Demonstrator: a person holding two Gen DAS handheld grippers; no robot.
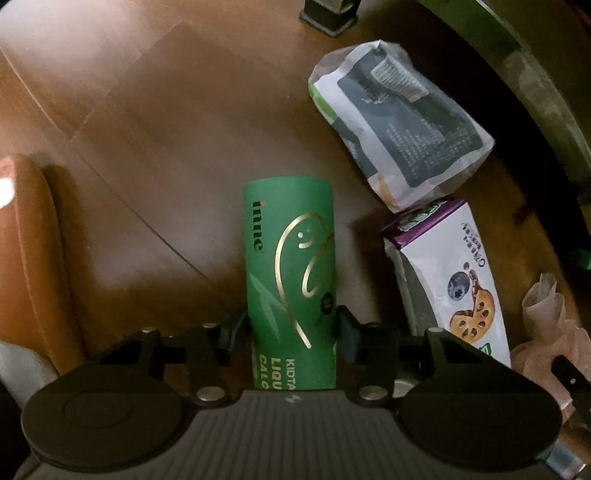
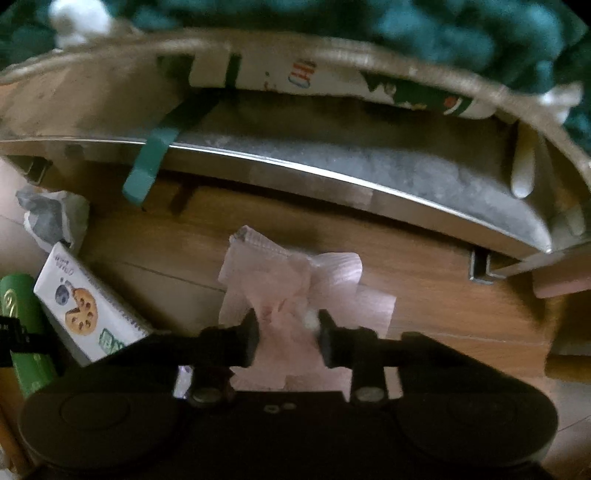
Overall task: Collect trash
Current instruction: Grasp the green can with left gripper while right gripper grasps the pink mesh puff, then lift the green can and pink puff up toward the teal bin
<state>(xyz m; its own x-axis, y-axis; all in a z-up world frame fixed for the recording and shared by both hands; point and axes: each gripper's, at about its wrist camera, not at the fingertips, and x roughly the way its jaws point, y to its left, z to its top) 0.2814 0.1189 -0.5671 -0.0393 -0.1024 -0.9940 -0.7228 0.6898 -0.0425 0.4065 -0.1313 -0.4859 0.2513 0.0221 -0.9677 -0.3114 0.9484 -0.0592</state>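
My left gripper is shut on a green cardboard tube that points away from me over the wooden floor; the tube also shows in the right wrist view. My right gripper is shut on a crumpled pink wrapper, seen at the right edge of the left wrist view. A white snack bag with a biscuit picture lies to the right of the tube and shows in the right wrist view. A crumpled white and grey bag lies beyond it.
A low metal shelf edge with a teal strap runs across ahead of the right gripper, a printed bag behind it. An orange seat edge is at the left. A dark furniture foot stands at the top.
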